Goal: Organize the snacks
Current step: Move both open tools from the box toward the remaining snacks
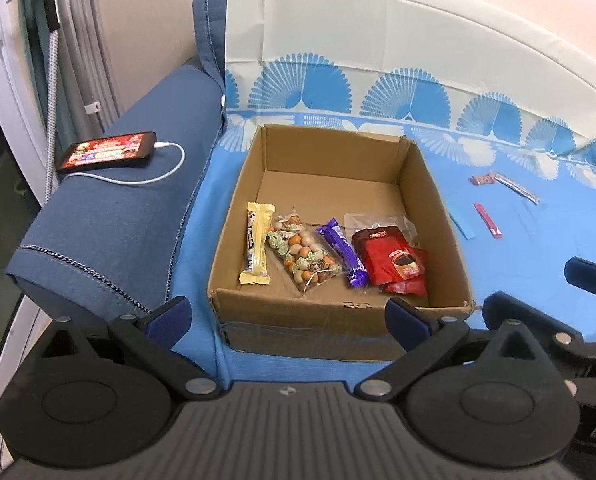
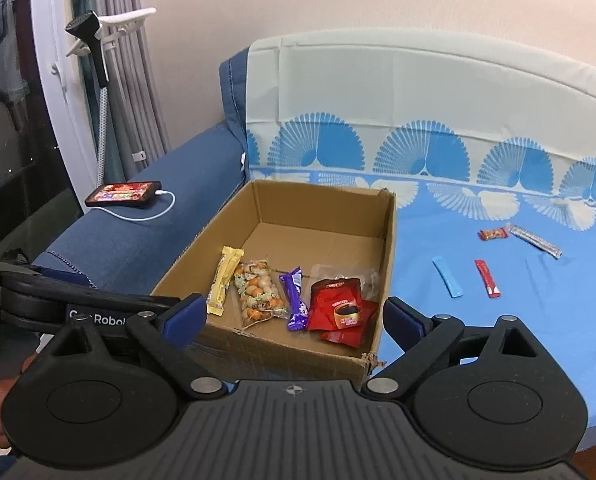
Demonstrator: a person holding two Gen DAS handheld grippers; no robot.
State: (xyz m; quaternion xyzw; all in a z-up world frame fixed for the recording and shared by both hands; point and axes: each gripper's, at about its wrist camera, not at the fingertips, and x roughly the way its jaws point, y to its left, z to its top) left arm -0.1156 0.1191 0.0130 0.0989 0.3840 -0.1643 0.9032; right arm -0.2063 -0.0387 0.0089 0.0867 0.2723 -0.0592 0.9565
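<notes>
An open cardboard box [image 1: 438,208] [image 2: 390,240] sits on the blue sheet. Inside lie a yellow bar [image 1: 257,244] [image 2: 224,280], a bag of nuts [image 1: 304,254] [image 2: 258,294], a purple bar [image 1: 344,254] [image 2: 297,294] and red pouches [image 1: 392,260] [image 2: 340,308]. On the sheet to the right lie a small orange-red packet [image 1: 481,179] [image 2: 493,234], a silver stick [image 1: 516,187] [image 2: 536,240], a red stick [image 1: 487,220] [image 2: 487,284] and a blue stick [image 1: 463,226] [image 2: 447,277]. My left gripper [image 1: 288,320] is open and empty before the box's near wall. My right gripper [image 2: 294,320] is open and empty over the box's near edge.
A phone [image 1: 108,150] [image 2: 124,193] on a white charging cable lies on the dark blue sofa arm [image 1: 110,224] at the left. A garment steamer and curtains stand at the far left. The sofa back [image 1: 378,40] rises behind the box. The other gripper shows at the right edge of the left wrist view [image 1: 594,276].
</notes>
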